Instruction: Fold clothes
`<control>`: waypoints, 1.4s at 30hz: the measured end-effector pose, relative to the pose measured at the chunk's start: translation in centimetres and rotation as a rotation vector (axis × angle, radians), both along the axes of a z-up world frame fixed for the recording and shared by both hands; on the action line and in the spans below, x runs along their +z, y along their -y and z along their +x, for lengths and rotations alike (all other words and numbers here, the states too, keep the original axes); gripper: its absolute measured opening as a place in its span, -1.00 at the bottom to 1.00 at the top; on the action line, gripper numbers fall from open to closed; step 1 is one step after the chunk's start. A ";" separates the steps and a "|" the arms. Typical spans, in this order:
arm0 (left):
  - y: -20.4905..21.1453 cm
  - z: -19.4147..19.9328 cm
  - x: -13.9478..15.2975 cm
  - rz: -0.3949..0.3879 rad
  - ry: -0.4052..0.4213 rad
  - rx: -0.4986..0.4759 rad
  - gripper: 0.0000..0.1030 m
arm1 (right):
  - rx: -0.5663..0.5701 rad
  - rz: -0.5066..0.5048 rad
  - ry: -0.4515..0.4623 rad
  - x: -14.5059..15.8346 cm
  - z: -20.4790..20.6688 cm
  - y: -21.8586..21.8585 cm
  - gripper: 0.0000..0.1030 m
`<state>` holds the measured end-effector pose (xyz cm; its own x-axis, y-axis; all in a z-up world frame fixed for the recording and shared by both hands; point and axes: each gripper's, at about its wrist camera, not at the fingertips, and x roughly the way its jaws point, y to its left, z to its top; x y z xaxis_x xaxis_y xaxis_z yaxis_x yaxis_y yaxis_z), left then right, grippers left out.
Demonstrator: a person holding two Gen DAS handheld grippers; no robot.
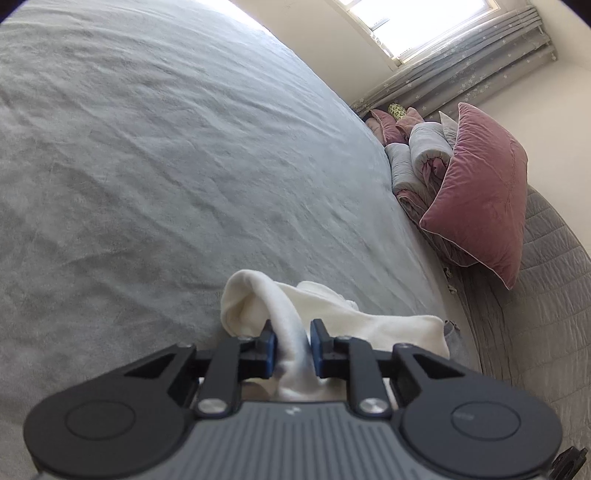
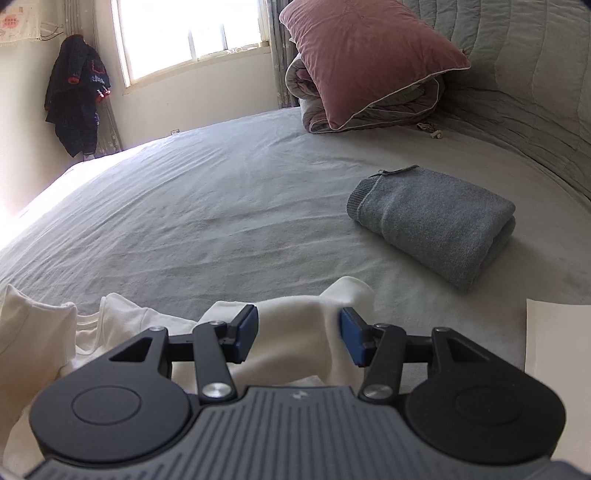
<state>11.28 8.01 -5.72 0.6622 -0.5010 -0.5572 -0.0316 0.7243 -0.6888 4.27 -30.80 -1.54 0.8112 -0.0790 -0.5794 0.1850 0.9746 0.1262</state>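
**Left claw pinches the white garment**

Your left gripper [image 1: 291, 341] is clamped on a bunched fold of the white garment [image 1: 332, 314]. Your right gripper [image 2: 298, 334] stands half open, the cloth [image 2: 295, 332] lying loose between its pads. Both sit low on the grey bed [image 2: 221, 206], a folded grey sweater [image 2: 436, 225] nearby.

A loose garment [image 2: 291, 332] lies bunched at the near edge of the bed [image 2: 207, 221], with the right gripper [image 2: 299, 334] over it and the left gripper [image 1: 293, 345] at one of its folds. A folded sweater [image 2: 436, 236] lies on the bed beyond the garment, to the right, well apart from it. At the bed's far edge a rolled quilt [image 2: 373, 110] lies before the headboard [image 2: 517, 74], and a pillow [image 2: 365, 55] leans on top of the quilt. A jacket [image 2: 75, 99] hangs at the wall beyond the bed's far left corner, left of the window [image 2: 192, 33].
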 end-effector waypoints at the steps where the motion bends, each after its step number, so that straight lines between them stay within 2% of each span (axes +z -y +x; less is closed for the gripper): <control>1: -0.1 -0.3 0.4 0.012 0.025 0.018 -0.86 | 0.011 -0.006 -0.002 -0.1 0.2 -0.4 0.06; 7: -1.9 -2.6 3.5 0.061 0.199 0.152 -0.86 | 0.030 -0.007 -0.020 -0.7 1.1 -1.8 0.06; 16: -5.4 -6.8 6.9 0.269 0.454 0.374 -0.85 | 0.029 -0.022 -0.033 -1.1 1.4 -2.3 0.06; 19: -6.0 -8.1 7.8 0.357 0.531 0.430 -0.86 | 0.029 -0.035 -0.032 -1.2 1.5 -2.5 0.06; 21: -5.9 -8.9 8.5 0.455 0.582 0.452 -0.85 | 0.031 -0.038 -0.033 -1.3 1.6 -2.6 0.06; 23: -5.5 -9.1 9.0 0.576 0.590 0.446 -0.85 | 0.035 -0.040 -0.036 -1.3 1.8 -2.8 0.06; 25: -5.4 -9.0 9.0 0.670 0.555 0.432 -0.83 | 0.039 -0.042 -0.039 -1.4 2.0 -3.1 0.06; 28: -6.2 -8.0 8.1 0.765 0.394 0.400 -0.77 | 0.046 -0.054 -0.041 -1.5 2.1 -3.5 0.06; 29: -6.9 -7.4 7.4 0.784 0.306 0.383 -0.77 | 0.049 -0.059 -0.041 -1.5 2.1 -3.6 0.06; 30: -7.7 -6.7 6.6 0.792 0.209 0.367 -0.76 | 0.052 -0.064 -0.042 -1.6 2.2 -3.7 0.06; 33: -11.2 -6.7 4.5 0.690 0.025 0.356 -0.68 | 0.065 -0.077 -0.041 -1.5 2.2 -4.1 0.06; 34: -12.1 -6.8 4.2 0.656 0.004 0.365 -0.60 | 0.077 -0.080 -0.037 -1.4 2.2 -4.3 0.06; 37: -13.7 -7.8 4.2 0.625 0.013 0.403 -0.26 | 0.119 -0.089 -0.022 -0.9 2.1 -5.0 0.06; 42: -14.9 -7.9 5.7 0.627 0.056 0.423 -0.22 | 0.210 -0.081 -0.014 0.0 2.9 -6.4 0.06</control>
